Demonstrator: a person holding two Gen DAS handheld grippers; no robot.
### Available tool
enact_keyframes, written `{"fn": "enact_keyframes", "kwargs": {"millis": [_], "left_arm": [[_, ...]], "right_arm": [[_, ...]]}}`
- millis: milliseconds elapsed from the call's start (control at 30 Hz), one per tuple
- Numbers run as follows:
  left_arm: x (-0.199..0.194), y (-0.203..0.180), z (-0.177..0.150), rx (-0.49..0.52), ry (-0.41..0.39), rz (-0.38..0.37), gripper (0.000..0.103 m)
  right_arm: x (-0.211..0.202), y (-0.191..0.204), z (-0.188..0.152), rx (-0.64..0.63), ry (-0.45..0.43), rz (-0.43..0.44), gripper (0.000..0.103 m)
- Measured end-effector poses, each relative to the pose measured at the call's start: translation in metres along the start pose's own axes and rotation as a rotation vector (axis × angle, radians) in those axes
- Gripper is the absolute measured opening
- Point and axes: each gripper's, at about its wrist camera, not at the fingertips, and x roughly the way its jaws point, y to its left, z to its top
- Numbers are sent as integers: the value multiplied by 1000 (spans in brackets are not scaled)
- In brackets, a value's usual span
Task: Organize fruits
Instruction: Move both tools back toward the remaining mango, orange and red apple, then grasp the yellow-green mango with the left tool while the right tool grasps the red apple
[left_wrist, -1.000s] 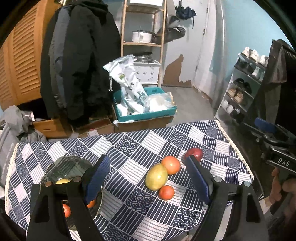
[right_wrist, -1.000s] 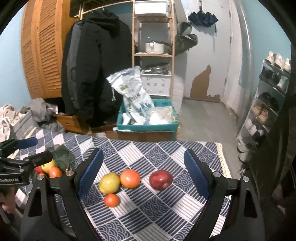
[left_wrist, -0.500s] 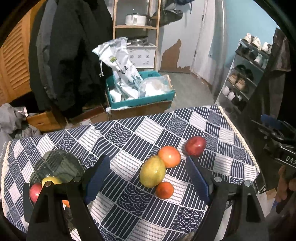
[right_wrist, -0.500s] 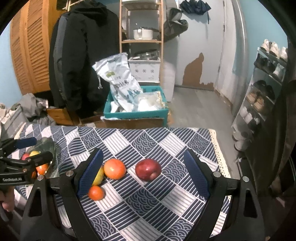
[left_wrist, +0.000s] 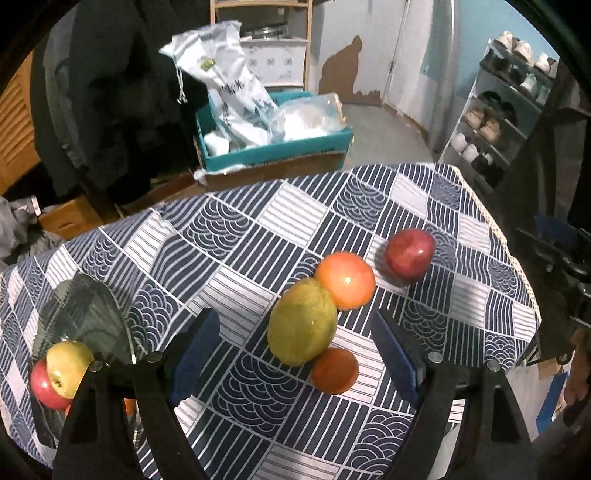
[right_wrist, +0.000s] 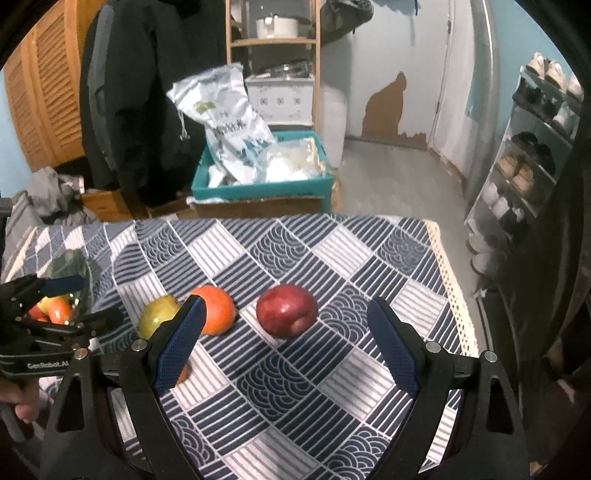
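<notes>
Two wide, empty grippers, left view alone shows small orange (left_wrist: 334, 371) whole, bowl (left_wrist: 85, 314) fruit unobstructed.

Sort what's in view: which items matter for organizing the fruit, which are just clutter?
Job:
- mango
- large orange
- small orange
- red apple
- glass bowl, already holding fruit
- left gripper and right gripper, jaws open, empty

Clutter:
- teal crate of bags
- dark coats
- shoe rack
- white pot

Legible text, one item: "GenRobot.AI", white lettering on the black body of the left hand-held gripper (right_wrist: 62, 299), left of the mango (right_wrist: 157, 319). Print on the white sack (right_wrist: 225, 122) behind: unreadable.
</notes>
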Motion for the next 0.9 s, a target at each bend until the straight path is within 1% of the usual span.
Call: {"fn": "enact_keyframes", "kwargs": {"millis": [200,333,433,500,667,900], "left_arm": [[28,-1,0,4,55,-8,85],[47,0,0,3,91,-9,85],[61,2,-1,-10,119,-22,85],[68,3,-2,-12,132,-15,85],[84,5,-4,-27,161,-42,85],[103,3,-6,-8,195,-38,85]], "right_arm": [[26,-2,-10,-12,64,-5,89],[42,-3,-16,-14,108,4,89],[53,-5,-19,-7,137,19,89],[60,-5,-20,-3,152,24,89],[78,-8,-25,3,190,36,89],[106,-6,-29,-10,238,48,89]]}}
